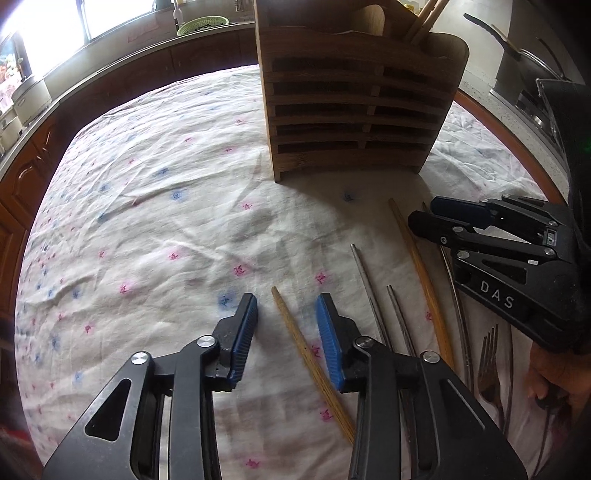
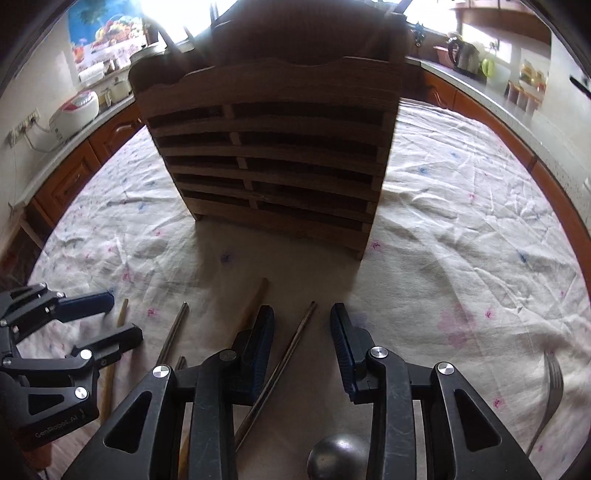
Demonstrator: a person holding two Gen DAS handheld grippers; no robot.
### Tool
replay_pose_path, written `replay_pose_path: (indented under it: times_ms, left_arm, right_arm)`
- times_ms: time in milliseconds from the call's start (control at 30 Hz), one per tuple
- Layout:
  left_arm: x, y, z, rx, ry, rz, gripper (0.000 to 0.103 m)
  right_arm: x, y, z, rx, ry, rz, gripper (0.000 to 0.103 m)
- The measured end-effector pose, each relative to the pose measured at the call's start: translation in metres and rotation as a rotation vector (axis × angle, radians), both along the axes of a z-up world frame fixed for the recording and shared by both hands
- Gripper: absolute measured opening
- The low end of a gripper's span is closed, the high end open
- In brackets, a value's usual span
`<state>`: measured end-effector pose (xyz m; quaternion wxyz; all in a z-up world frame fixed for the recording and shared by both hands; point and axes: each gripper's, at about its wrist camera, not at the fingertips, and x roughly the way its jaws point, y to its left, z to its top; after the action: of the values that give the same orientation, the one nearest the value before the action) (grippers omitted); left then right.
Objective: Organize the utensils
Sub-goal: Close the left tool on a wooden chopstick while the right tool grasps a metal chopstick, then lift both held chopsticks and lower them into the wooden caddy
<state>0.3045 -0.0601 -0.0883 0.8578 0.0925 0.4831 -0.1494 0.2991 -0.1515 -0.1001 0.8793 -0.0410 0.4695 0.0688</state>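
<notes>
Both fingers [image 1: 286, 317] [image 2: 303, 325] spread, each astride 1 chopstick; 2 bamboo [image 1: 314, 365], 3 metal [image 2: 284, 365], 1 rack [image 1: 354, 107].

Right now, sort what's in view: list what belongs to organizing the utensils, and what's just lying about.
Job:
wooden holder
wooden chopsticks
metal chopsticks
fork
left gripper
right gripper

Lying about:
green basket
kettle
rice cooker

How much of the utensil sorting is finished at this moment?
Done: a few wooden sticks already stand in the wooden holder.
In hand: nothing gripped yet. The left hand-held gripper straddles a wooden chopstick, the right hand-held gripper a metal chopstick; neither is pressed.
Left: other chopsticks and forks lie on the cloth.
</notes>
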Motion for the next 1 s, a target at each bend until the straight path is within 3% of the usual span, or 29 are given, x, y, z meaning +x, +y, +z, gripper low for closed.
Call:
replay_pose_path:
  times_ms: [67,100,133,267,467,700,1000]
  left_arm:
    - [-0.003,-0.004,0.001,0.003,-0.011,-0.008,0.011]
    - [-0.003,-0.005,0.001,0.006,-0.015,-0.009,0.010]
    - [-0.003,-0.006,0.001,0.004,-0.016,-0.009,0.009]
    - [-0.008,0.005,0.006,-0.050,-0.012,0.007,0.004]
    - [-0.027,0.031,0.033,-0.146,-0.047,0.036,0.004]
    - [-0.056,0.054,0.081,-0.264,-0.124,0.058,0.004]
    - [-0.092,0.076,0.122,-0.339,-0.208,0.076,0.004]
  right_arm:
    - [-0.001,0.005,0.000,-0.013,-0.004,0.021,0.019]
    - [-0.001,0.006,0.000,-0.009,-0.006,0.022,0.010]
    - [-0.001,0.005,0.001,0.000,-0.006,0.017,0.009]
    - [-0.001,-0.015,0.003,0.184,0.024,-0.022,0.007]
    - [-0.027,-0.033,0.034,0.332,-0.038,-0.038,0.005]
    - [-0.056,-0.030,0.086,0.407,-0.156,0.005,0.004]
    - [-0.084,-0.029,0.115,0.424,-0.232,0.020,0.004]
